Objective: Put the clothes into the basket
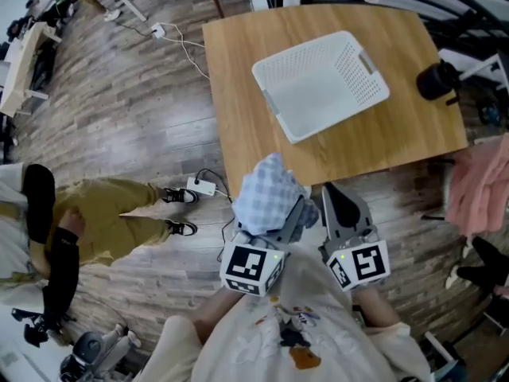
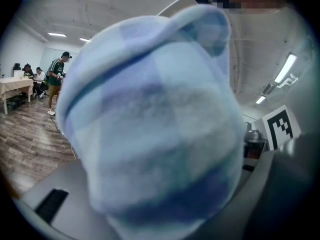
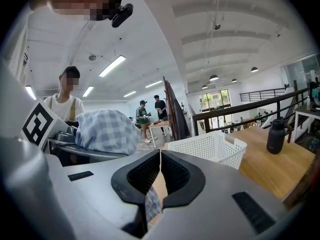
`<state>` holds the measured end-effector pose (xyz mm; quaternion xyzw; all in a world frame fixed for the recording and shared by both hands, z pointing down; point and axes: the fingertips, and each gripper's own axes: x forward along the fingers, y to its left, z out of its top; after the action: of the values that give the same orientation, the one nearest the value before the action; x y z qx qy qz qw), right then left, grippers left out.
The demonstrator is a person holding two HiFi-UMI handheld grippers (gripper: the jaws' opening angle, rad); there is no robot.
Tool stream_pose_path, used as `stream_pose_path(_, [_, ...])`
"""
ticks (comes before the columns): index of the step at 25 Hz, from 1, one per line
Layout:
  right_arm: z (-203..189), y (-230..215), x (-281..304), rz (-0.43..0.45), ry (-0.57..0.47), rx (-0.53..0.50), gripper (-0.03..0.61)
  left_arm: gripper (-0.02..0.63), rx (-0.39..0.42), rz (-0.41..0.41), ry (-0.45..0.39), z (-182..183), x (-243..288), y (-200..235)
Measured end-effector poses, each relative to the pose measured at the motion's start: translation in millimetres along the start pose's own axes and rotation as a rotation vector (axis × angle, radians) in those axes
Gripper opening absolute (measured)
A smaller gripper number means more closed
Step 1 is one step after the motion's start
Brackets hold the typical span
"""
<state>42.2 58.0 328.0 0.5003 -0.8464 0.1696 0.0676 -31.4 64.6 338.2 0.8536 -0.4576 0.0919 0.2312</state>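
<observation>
Gripping a bunched blue-and-white checked garment (image 1: 269, 195) in the left tongs (image 1: 282, 213), jaws standing wide around the thick wad and pressing on it. Holding it up in the air just at the near edge of the wooden counter (image 1: 238, 94), above the plank floor (image 1: 119, 110) and well apart from the basket. Crowding almost the whole left gripper view with soft, blurred fabric.

Keeping the right tongs (image 3: 160, 156) closed just beside the bundle, black pads meeting at the tips. Showing a scrap of checked cloth through the gap lower down, without making clear whether it is caught there.

Lying empty on the counter farther back: a white perforated plastic basket (image 1: 322, 82), turned at an angle to the counter's edges. Standing near the counter's right end, apart from the basket: a black bottle (image 1: 436, 79).

Hanging at the right margin: a pink garment (image 1: 481, 185). Standing on the floor at the left: a person (image 1: 103, 217) in mustard trousers, with a white power strip (image 1: 201, 185) lying between that person's shoes and the counter.
</observation>
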Motion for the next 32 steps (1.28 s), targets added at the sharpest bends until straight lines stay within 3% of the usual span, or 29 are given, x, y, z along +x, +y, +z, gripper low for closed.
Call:
stream_pose_path(18, [44.4, -88.8, 34.3, 0.159, -0.038, -0.042, 0.025, 0.246, -0.048, 0.109, -0.114, 63.7, 88.9, -22.8])
stream_pose_path(32, [58.1, -101.7, 41.6, 0.217, -0.054, -0.045, 0.025, 0.247, -0.043, 0.142, -0.140, 80.7, 112.4, -28.0])
